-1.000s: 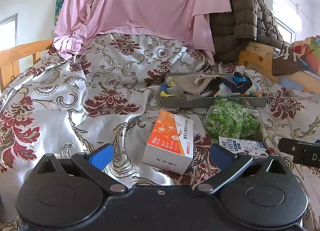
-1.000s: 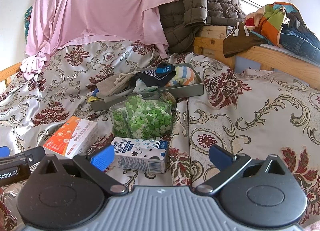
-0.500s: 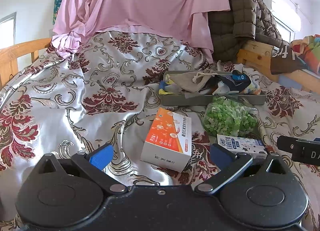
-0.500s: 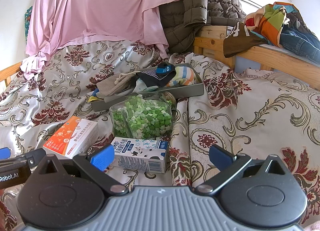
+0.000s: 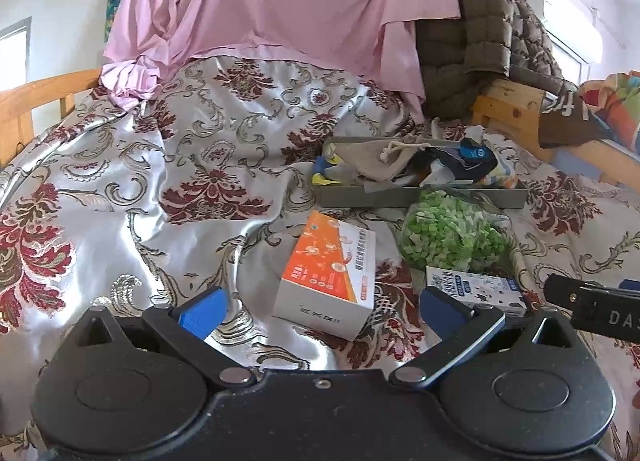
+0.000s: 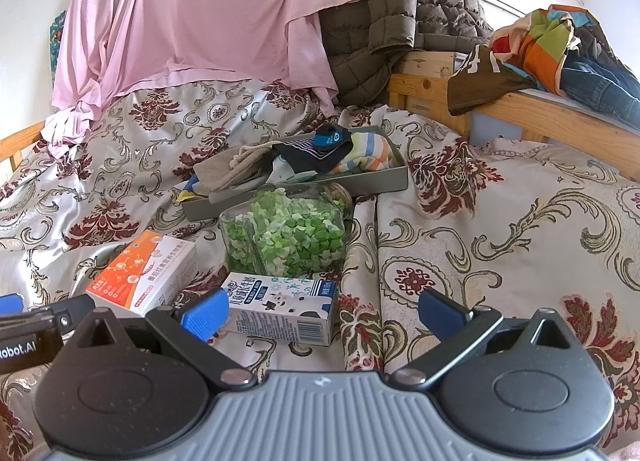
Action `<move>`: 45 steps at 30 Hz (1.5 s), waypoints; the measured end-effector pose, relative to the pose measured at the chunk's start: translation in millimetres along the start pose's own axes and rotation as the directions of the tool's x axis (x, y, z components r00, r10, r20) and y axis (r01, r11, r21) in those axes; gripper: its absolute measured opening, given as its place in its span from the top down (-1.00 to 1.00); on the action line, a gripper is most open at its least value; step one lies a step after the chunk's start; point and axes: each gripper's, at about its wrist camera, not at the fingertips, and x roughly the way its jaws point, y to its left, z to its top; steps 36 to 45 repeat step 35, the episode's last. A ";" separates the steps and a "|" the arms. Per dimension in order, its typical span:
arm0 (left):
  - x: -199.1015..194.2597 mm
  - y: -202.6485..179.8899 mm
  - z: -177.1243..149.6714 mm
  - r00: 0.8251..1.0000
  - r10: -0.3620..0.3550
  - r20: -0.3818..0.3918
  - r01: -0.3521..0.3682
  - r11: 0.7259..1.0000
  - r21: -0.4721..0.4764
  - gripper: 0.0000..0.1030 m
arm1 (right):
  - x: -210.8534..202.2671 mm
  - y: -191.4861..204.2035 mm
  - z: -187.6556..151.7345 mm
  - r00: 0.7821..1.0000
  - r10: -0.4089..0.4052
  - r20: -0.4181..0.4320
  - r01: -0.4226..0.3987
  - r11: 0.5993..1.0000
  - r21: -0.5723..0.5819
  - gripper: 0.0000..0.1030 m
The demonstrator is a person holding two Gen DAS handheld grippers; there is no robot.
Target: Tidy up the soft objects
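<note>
Socks and a drawstring pouch (image 6: 228, 171) lay heaped in the grey tray (image 6: 384, 183) at twelve o'clock, overlapping and hard to separate; left tongs (image 5: 320, 307) and right tongs (image 6: 322, 307) gaped, empty.

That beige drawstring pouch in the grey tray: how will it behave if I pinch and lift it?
The beige drawstring pouch lies slumped and creased over other cloth in the grey tray, so it is probably floppy and light. It will likely sag, and its cord may snag neighbours.

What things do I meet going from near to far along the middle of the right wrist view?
Milk carton → jar of green paper stars → grey tray of soft items → pink sheet.
</note>
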 end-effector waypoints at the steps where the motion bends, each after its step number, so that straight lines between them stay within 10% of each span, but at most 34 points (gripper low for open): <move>1: 0.3 0.8 0.3 1.000 0.005 0.000 -0.005 1.000 -0.001 -0.98 | 0.0 0.2 -0.2 1.000 0.000 0.000 0.000 1.000 0.000 -1.00; 45: 2.0 4.6 0.7 1.000 0.024 0.007 -0.024 1.000 0.018 -0.98 | 0.3 0.4 0.2 1.000 0.000 -0.003 0.000 1.000 0.000 -1.00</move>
